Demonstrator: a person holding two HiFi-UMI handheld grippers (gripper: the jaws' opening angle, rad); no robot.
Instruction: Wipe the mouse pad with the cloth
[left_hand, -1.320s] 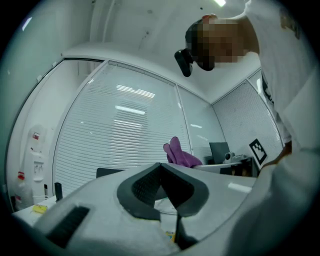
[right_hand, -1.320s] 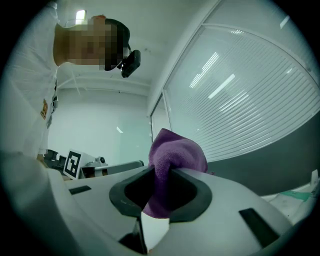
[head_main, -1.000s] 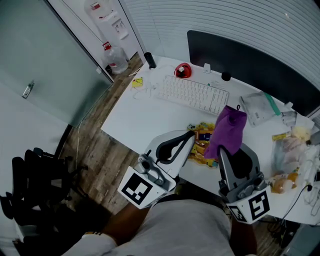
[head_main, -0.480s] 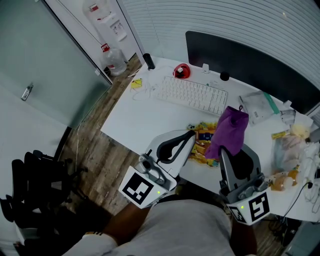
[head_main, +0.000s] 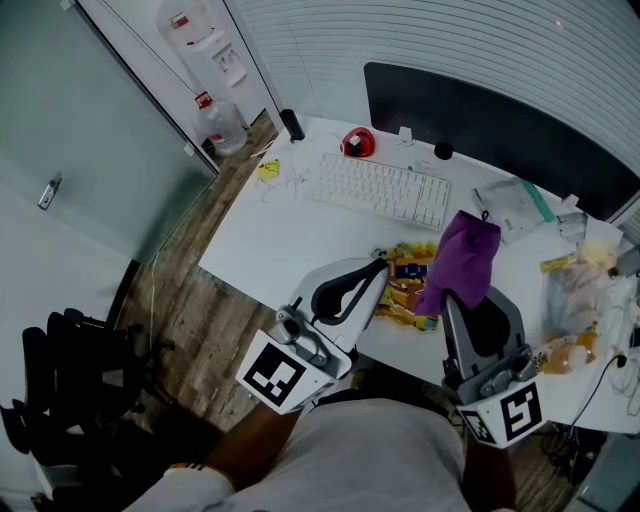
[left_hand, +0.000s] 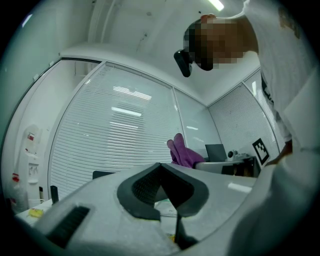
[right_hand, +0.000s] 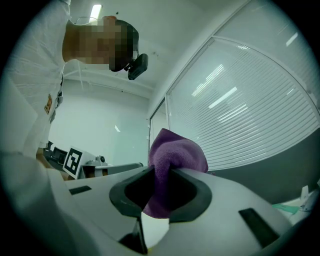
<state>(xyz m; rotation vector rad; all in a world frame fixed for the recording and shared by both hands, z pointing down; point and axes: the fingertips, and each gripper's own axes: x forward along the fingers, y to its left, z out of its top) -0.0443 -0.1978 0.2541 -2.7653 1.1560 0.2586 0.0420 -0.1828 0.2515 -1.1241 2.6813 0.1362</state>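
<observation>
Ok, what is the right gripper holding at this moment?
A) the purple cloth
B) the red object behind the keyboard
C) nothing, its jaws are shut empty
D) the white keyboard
A: in the right gripper view the right gripper has its jaws clamped on the purple cloth, which sticks up from between them.

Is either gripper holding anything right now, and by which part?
The right gripper is shut on the purple cloth, pinching a bunched fold. The left gripper is shut and empty.
</observation>
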